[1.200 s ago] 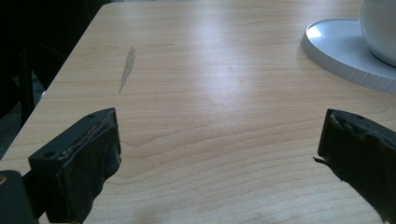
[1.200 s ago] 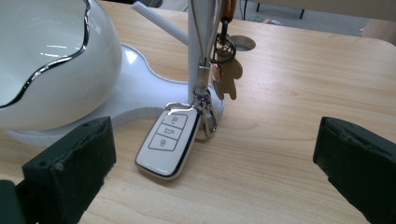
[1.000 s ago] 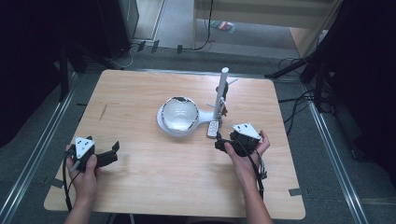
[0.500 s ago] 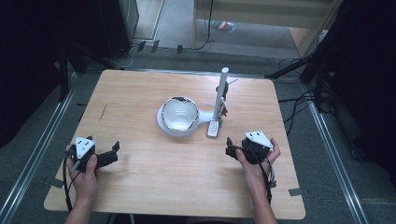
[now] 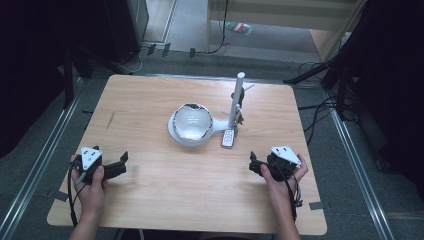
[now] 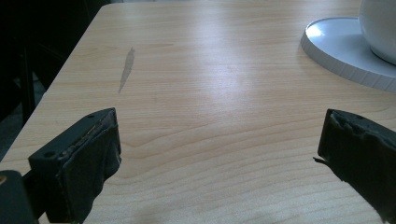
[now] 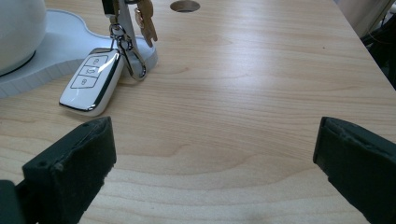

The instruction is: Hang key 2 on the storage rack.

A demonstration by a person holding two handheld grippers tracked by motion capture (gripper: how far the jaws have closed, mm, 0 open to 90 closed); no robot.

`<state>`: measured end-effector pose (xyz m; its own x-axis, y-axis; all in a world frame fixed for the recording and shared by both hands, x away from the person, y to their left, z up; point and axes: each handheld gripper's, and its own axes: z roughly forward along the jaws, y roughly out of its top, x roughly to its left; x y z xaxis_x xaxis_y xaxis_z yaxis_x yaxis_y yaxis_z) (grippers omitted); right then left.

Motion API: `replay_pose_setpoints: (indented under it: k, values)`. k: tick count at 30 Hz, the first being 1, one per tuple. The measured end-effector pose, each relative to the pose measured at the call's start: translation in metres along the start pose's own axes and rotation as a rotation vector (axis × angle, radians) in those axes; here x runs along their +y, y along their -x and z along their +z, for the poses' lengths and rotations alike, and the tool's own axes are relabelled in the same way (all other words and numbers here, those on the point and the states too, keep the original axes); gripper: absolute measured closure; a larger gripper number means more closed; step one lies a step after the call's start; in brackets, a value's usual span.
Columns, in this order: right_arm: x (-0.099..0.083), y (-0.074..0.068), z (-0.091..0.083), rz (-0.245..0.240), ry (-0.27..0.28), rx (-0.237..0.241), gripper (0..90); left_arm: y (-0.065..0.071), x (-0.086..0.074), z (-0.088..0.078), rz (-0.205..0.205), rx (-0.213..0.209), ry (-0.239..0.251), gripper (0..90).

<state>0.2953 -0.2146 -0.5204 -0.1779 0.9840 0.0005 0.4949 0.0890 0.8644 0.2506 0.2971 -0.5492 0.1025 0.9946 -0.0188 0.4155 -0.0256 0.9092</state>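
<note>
- White key fob (image 7: 91,84), three buttons, chrome-edged, lies flat at table (image 5: 150,100) centre, touching white stand base (image 5: 192,139) at its 4 o'clock.
- Left gripper (image 5: 122,165): jaws wide apart, empty.
- Right gripper (image 5: 254,165): jaws wide apart, empty, 5 o'clock of fob.

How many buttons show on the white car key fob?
3, in a row down the face of the key fob, which lies flat on the table beside the white stand base. Any on its underside would be hidden.

White bowl (image 7: 16,32) cropped by frame edge; keys (image 7: 140,18) cut off at top.
</note>
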Motion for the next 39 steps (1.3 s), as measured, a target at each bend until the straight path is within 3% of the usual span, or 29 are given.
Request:
replay_pose_setpoints:
  k: [24,39]
  values:
    - [-0.023,0.036,-0.017,0.046,-0.018,-0.050,0.0,0.000,0.000,0.000,-0.001,-0.001,0.001,0.0]
    - [-0.034,0.054,-0.029,0.041,-0.029,-0.073,0.0,0.000,0.000,0.000,-0.002,-0.001,0.001,0.0]
